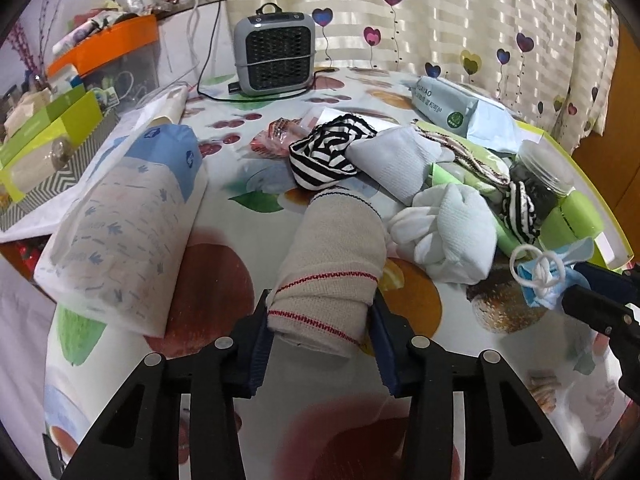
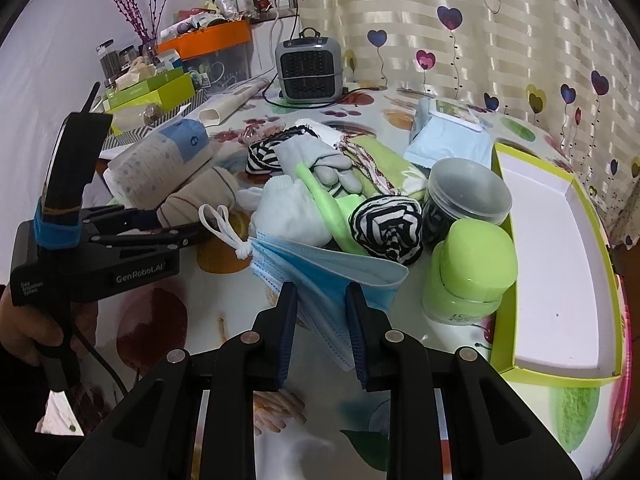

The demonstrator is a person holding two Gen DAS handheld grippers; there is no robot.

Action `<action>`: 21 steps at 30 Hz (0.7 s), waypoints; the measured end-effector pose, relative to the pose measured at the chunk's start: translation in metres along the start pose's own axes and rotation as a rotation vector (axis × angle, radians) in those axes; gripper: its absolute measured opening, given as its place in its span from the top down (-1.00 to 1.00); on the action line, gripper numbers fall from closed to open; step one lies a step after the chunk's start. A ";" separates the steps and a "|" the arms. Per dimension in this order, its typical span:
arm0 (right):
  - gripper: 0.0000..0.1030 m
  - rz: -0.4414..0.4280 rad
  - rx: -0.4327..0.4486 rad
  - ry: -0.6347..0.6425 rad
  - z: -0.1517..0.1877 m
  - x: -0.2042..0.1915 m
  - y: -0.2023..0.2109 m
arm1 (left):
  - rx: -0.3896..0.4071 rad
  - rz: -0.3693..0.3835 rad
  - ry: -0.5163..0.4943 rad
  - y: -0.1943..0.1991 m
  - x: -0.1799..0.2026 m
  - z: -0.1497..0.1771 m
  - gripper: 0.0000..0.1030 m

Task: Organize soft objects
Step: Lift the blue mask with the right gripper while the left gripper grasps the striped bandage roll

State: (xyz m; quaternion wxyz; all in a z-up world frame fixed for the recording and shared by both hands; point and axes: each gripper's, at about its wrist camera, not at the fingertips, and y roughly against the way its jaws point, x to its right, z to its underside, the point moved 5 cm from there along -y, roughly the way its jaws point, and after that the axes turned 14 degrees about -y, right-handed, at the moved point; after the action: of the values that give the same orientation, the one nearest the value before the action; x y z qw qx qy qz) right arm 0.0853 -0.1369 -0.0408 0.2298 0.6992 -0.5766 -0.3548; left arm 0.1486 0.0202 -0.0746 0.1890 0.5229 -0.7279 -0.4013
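Left wrist view: fruit-print tablecloth (image 1: 224, 184); left tool (image 1: 320, 336) grips beige sock (image 1: 332, 264).

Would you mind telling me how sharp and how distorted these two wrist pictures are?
Left wrist view: strong fisheye bending with dark corners; the beige bandage roll is sharp, the tablecloth near the lens is soft. Right wrist view: the same curvature, bowing the green-edged box; the blue face masks are crisp, and glare streaks the striped curtain.
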 end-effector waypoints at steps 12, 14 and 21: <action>0.50 -0.006 0.059 -0.007 -0.007 0.003 0.024 | 0.075 0.030 0.028 0.040 0.013 0.000 0.17; 0.50 -0.006 0.071 -0.012 -0.009 0.006 0.028 | 0.090 0.034 0.026 0.047 0.015 -0.003 0.17; 0.50 0.019 0.131 -0.057 -0.019 0.029 0.047 | 0.139 0.061 -0.009 0.063 0.033 -0.023 0.17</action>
State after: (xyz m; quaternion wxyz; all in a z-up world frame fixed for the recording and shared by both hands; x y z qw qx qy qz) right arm 0.0721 -0.1772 -0.0008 0.1705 0.6967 -0.6116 -0.3338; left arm 0.1136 -0.0102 -0.0164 0.1609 0.5107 -0.7703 -0.3463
